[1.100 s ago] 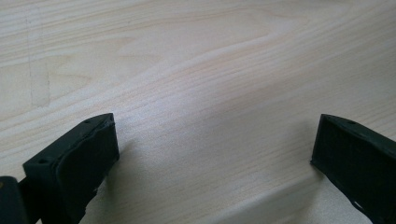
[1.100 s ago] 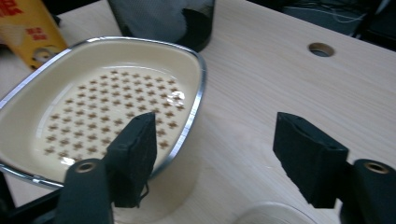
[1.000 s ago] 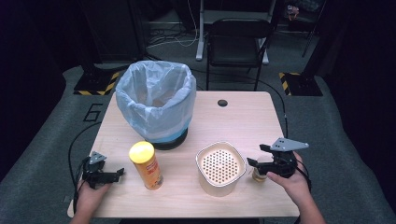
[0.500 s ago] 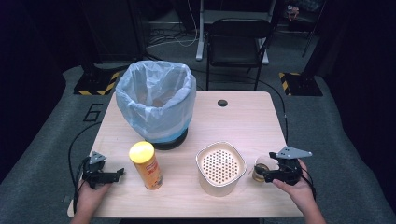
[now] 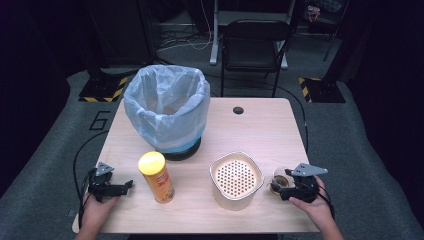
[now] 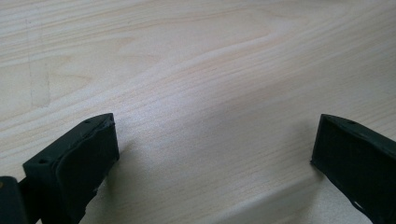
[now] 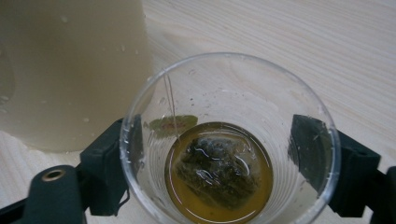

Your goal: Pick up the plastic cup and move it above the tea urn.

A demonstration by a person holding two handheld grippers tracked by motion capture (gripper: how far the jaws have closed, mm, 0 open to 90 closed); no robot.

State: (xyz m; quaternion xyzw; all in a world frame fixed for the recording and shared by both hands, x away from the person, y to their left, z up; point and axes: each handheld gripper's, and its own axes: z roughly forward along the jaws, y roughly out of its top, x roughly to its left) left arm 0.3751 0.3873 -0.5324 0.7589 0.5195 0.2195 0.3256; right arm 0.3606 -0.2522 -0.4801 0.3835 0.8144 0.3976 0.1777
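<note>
High view: the right gripper (image 5: 286, 189) sits at about four o'clock on the table (image 5: 270, 130), its jaws around a glass cup (image 5: 280, 179) just right of the cream strainer pot (image 5: 236, 180) — likely a grip for lifting. The left gripper (image 5: 117, 187) rests idle at eight o'clock.

Left gripper view: jaws spread wide over bare wood.

Right gripper view: jaws, just closing, flank the glass cup (image 7: 229, 140) — whether they press it, I cannot tell. It stands upright, mouth up, axis vertical, a tea bag (image 7: 219, 170) in liquid.
</note>
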